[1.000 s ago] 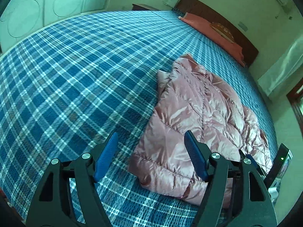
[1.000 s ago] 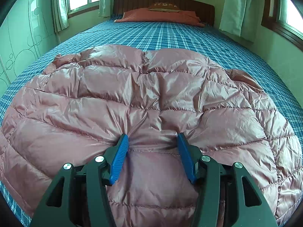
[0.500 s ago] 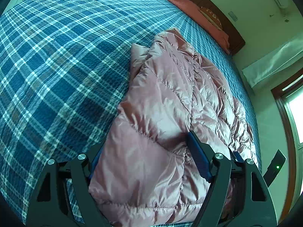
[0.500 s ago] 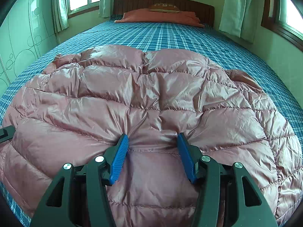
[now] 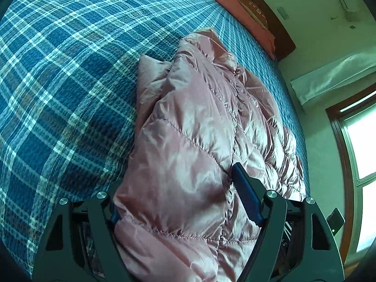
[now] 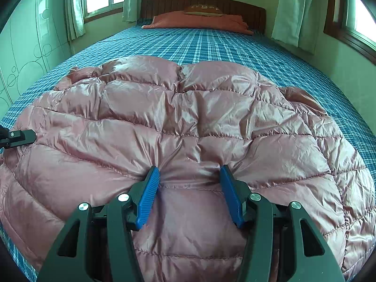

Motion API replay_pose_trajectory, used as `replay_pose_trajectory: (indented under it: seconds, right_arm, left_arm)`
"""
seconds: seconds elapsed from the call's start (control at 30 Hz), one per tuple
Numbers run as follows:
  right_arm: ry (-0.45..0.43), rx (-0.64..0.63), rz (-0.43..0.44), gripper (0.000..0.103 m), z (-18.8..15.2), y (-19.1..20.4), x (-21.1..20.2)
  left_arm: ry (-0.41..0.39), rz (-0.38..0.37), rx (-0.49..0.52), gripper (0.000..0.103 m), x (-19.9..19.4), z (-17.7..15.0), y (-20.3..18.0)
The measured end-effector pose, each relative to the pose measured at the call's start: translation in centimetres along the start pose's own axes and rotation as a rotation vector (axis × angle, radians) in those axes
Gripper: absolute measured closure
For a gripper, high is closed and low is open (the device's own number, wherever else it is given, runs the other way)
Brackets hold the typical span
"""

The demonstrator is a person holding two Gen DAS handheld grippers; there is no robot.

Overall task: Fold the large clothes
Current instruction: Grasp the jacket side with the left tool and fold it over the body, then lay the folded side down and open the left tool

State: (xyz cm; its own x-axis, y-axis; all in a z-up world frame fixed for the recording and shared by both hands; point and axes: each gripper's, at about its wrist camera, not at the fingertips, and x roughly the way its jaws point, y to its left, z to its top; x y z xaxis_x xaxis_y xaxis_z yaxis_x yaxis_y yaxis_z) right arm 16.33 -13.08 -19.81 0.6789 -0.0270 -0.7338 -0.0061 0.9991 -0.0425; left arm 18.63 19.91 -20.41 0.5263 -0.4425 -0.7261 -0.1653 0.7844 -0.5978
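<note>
A shiny pink quilted down jacket [image 6: 188, 117] lies spread on the bed; it also shows in the left wrist view [image 5: 195, 127]. My left gripper [image 5: 178, 199] is open with its jaws wide, straddling the jacket's near left edge; the fabric covers the left blue pad, and the right pad [image 5: 246, 197] shows. My right gripper [image 6: 190, 188] is partly closed, its blue pads pinching a bunched fold of the jacket's near hem. The tip of the left gripper shows at the left edge of the right wrist view [image 6: 16, 137].
The bed has a blue plaid sheet [image 5: 58, 70] and extends far beyond the jacket. An orange pillow [image 6: 197, 21] lies against a dark wooden headboard [image 6: 202, 2]. Curtained windows and walls stand on both sides.
My left gripper moved forward and to the right from over the bare sheet onto the jacket's left edge, which now lies between its jaws. The right gripper stayed put on the hem.
</note>
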Motion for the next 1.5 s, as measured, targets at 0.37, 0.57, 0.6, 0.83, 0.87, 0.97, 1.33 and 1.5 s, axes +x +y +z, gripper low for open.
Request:
replay_pose_trajectory:
  seconds: [0.37,0.57,0.6,0.83,0.87,0.97,1.33,1.5]
  right_arm:
    - [-0.002,-0.002,-0.005,0.049,0.0,0.1,-0.1]
    - [0.005,-0.003,-0.008,0.049,0.5,0.1,0.0]
    - [0.007,-0.001,-0.006,0.049,0.6,0.2,-0.1]
    - [-0.04,0.034,0.007,0.048,1.5,-2.8,-3.2]
    - [-0.051,0.036,-0.003,0.047,1.6,-3.7,-3.8]
    - [-0.069,0.054,-0.039,0.037,1.7,-6.7,-5.3]
    - [-0.055,0.176,-0.172,0.037,-1.8,-19.9,-8.1]
    - [-0.023,0.236,-0.229,0.037,-4.1,-24.7,-8.2]
  left_arm:
    - [-0.075,0.009,0.136,0.084,-2.2,-1.0,-3.8]
    - [-0.135,0.005,0.224,0.087,-4.2,-1.5,-7.3]
    - [-0.14,-0.002,0.231,0.087,-4.6,-1.6,-7.9]
    - [-0.168,-0.016,0.345,0.088,-7.1,-3.2,-13.9]
    - [-0.167,-0.018,0.362,0.088,-7.2,-3.5,-15.0]
    - [-0.17,-0.014,0.416,0.088,-7.3,-4.6,-18.2]
    - [-0.121,0.046,0.629,0.088,-2.8,-10.8,-29.0]
    - [-0.065,0.084,0.691,0.088,1.6,-14.4,-32.1]
